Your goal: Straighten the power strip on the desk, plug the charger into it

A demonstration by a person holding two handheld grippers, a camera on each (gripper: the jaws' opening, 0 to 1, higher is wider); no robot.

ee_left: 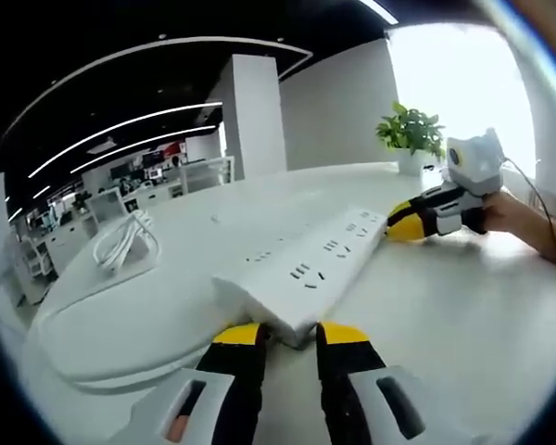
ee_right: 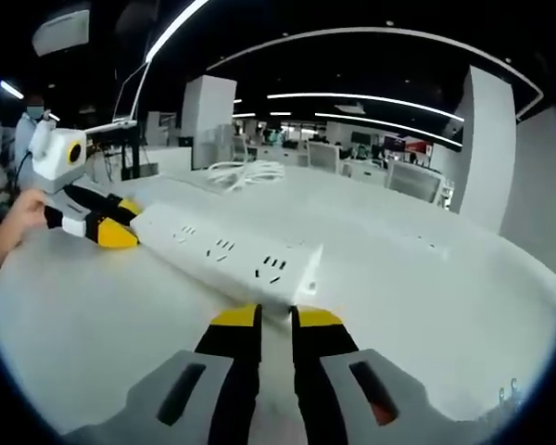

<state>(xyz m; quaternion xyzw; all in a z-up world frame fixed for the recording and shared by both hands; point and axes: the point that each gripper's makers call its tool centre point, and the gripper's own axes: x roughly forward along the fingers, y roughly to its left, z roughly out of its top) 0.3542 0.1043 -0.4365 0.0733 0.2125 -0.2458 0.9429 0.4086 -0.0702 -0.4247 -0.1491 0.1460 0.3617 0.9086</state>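
The white power strip (ee_left: pixel 306 262) lies flat on the white table (ee_left: pixel 445 306), a long bar with several socket groups on its top face. In the left gripper view it runs from 6 o'clock, just above the jaws, up toward 2 o'clock; in the right gripper view the power strip (ee_right: pixel 227 252) runs from the centre out toward 9 o'clock. Each end of it meets a gripper. The left gripper (ee_left: pixel 284 336) sits at the near end in its own view, its yellow-tipped black jaws a narrow gap apart with the strip's corner right at the tips; whether they pinch it I cannot tell. The right gripper (ee_right: pixel 275 317) stands the same way at the other end, jaws nearly together, tips touching or just short of the strip's end, grip likewise unclear. In the left gripper view the right gripper (ee_left: pixel 410 221) shows at 2 o'clock against the far end, held by a hand (ee_left: pixel 514 213). In the right gripper view the left gripper (ee_right: pixel 107 222) shows at 9 o'clock. A coiled white cable (ee_left: pixel 125 239) lies well apart at 9 o'clock on the table, and a potted plant (ee_left: pixel 410 134) stands at 1 o'clock near the bright window.
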